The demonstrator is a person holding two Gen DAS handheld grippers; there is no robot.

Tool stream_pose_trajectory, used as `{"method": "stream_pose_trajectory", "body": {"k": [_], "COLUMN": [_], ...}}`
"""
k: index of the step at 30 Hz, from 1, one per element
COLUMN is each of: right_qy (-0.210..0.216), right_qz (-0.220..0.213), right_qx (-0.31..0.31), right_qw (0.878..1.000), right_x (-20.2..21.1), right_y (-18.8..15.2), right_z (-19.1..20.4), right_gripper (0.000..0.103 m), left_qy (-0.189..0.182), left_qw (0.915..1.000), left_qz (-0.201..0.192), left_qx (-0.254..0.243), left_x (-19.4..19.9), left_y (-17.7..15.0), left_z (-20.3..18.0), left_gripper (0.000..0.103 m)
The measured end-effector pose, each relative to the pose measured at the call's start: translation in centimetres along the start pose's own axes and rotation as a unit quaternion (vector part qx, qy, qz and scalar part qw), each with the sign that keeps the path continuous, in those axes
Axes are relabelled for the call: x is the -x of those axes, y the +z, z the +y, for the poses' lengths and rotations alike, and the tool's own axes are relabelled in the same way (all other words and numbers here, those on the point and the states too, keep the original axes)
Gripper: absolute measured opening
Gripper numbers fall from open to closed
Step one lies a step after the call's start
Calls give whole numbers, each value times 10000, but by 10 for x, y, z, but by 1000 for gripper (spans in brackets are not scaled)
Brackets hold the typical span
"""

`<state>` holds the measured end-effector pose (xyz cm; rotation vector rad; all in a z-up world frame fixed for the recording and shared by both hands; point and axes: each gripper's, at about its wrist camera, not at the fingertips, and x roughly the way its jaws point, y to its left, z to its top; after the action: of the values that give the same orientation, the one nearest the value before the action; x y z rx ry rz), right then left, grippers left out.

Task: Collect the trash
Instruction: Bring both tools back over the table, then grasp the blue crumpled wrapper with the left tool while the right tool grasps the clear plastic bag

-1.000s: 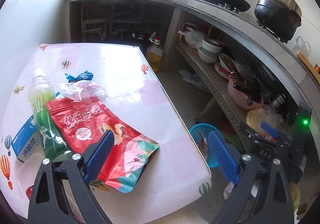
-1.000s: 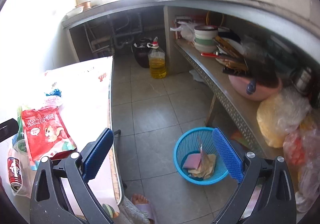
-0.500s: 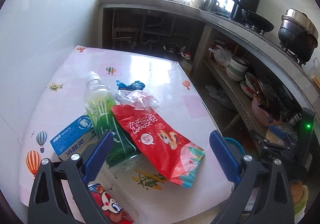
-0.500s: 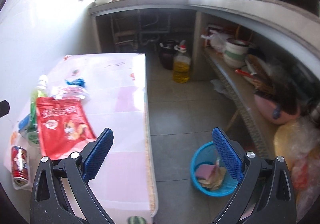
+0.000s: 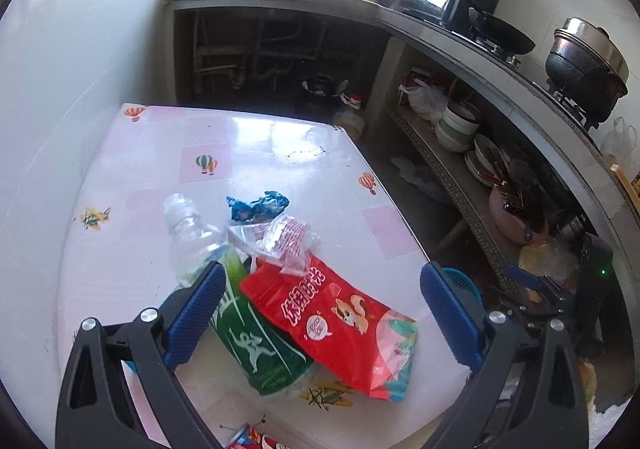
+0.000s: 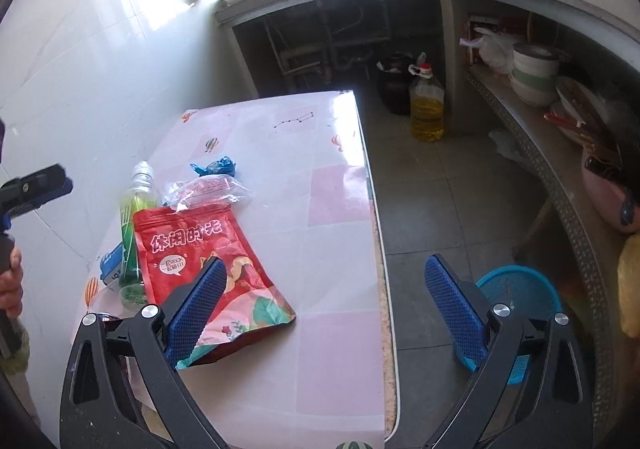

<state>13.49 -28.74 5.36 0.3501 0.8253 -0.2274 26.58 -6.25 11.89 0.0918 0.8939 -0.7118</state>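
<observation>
Trash lies on a pink table [image 5: 280,153]: a red snack bag [image 5: 332,321], a green-labelled plastic bottle [image 5: 240,313] on its side, a clear crumpled wrapper [image 5: 280,237] and a blue crumpled wrapper [image 5: 258,205]. My left gripper [image 5: 320,313] is open above the bottle and red bag. My right gripper [image 6: 320,301] is open above the table's near right part, with the red bag [image 6: 200,261] by its left finger. A blue trash basket [image 6: 520,293] stands on the floor to the right. The bottle [image 6: 134,233], clear wrapper [image 6: 208,189] and blue wrapper [image 6: 216,167] lie beyond.
A blue box [image 6: 112,263] and a can [image 5: 256,441] lie at the table's near left. A white tiled wall borders the table's left. A cooking-oil jug [image 6: 426,105] stands on the floor. A low shelf [image 6: 560,177] holds bowls and dishes at right.
Both grippers have swung left over the table; the trash now sits closer and more central in both views. The jaws have stayed open.
</observation>
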Motion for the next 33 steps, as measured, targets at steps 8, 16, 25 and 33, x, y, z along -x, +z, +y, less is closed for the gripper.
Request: {"method": "stream_pose_trajectory", "body": {"k": [8, 16, 25, 33], "right_qy": [1177, 2508, 2776, 2838], "right_qz": [410, 1662, 2752, 3126], "right_qx": [-402, -1518, -2589, -3016], "right_qw": [9914, 9415, 8833, 8549], "right_x": [-27, -111, -211, -254], "right_y": [32, 66, 72, 69], "right_z": [6, 12, 17, 26], "right_gripper": [95, 94, 75, 67], "left_qy": [95, 290, 589, 692], "left_qw": [9904, 9720, 9621, 9581], "left_qz": [1322, 2328, 2654, 2778], "left_qx": [-397, -131, -213, -86], "left_x": [-119, -224, -258, -264], "left_y": [79, 86, 87, 86], "left_z": [22, 51, 57, 69], "left_gripper": [96, 86, 65, 48]}}
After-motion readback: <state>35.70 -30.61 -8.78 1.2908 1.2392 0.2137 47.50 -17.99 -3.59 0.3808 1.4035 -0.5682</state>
